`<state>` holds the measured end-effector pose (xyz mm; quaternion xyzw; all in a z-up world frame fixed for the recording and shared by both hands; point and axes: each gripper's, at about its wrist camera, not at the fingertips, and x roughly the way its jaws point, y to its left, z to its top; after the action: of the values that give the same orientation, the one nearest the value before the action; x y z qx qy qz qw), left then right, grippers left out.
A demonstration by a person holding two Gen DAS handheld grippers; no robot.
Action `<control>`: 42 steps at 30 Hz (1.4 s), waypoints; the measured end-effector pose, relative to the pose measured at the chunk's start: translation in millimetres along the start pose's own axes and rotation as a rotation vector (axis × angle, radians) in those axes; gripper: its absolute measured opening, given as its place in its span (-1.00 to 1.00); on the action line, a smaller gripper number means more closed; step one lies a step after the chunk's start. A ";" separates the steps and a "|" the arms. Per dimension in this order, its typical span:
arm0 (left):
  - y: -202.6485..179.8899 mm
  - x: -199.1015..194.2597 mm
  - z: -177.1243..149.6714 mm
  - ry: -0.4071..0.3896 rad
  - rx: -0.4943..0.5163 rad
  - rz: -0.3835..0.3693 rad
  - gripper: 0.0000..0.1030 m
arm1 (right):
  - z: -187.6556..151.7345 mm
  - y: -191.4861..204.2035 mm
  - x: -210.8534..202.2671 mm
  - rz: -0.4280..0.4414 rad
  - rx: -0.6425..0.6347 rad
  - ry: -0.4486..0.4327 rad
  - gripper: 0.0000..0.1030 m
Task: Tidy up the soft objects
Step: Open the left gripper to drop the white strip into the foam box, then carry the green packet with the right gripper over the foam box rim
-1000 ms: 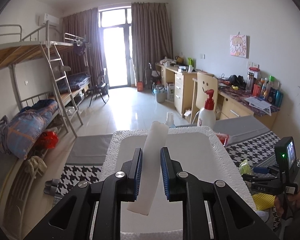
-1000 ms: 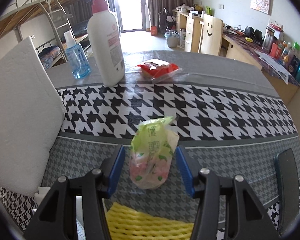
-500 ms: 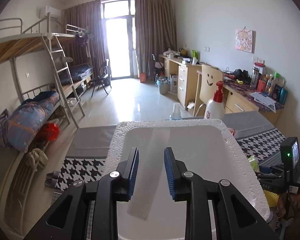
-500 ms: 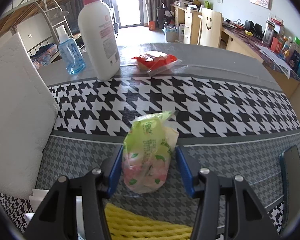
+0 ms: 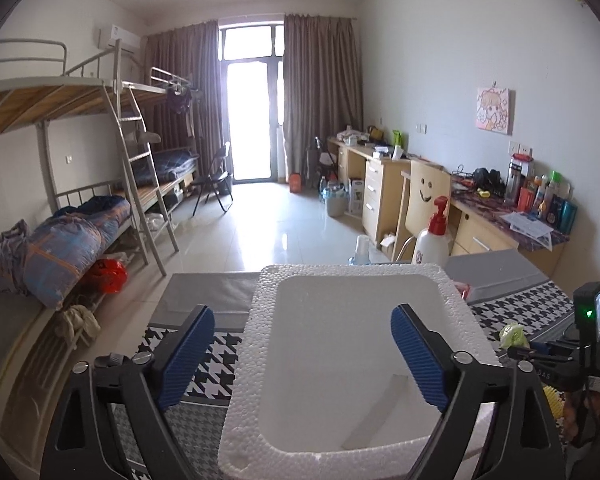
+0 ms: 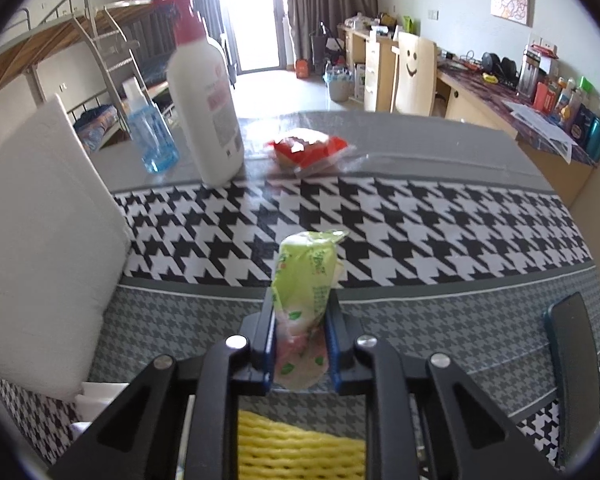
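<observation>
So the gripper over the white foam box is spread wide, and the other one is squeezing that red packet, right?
Not the red packet, which lies far back beside the white bottle. The right wrist view shows the right gripper closing on the green packet. The left gripper is indeed opening wide over the foam box.

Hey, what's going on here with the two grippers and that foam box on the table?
A person is tidying soft things with a handheld gripper in each hand. The left gripper is opening above the white foam box, with nothing between its fingers; a white foam piece lies inside the box. The right gripper is closing on a green tissue pack, pads already pressing its sides, on the checked tablecloth.
</observation>
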<state>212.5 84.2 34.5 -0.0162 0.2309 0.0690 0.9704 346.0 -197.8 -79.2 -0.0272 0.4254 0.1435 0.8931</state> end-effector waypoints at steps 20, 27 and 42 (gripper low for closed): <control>-9.2 -37.0 -14.2 -0.095 -0.009 -0.068 0.98 | 9.7 41.1 -93.6 0.075 -0.053 -0.252 -0.52; -13.0 -50.5 -23.0 -0.121 -0.014 -0.060 0.98 | 12.1 50.7 -105.7 0.090 -0.072 -0.294 -0.52; -8.4 -65.1 -43.7 -0.155 -0.032 -0.037 0.98 | 14.1 71.8 -118.5 0.136 -0.111 -0.337 -0.52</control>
<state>136.6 64.8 24.8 -0.0303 0.1536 0.0559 0.9861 265.8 -154.3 26.0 -0.0234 0.2620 0.2294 0.9371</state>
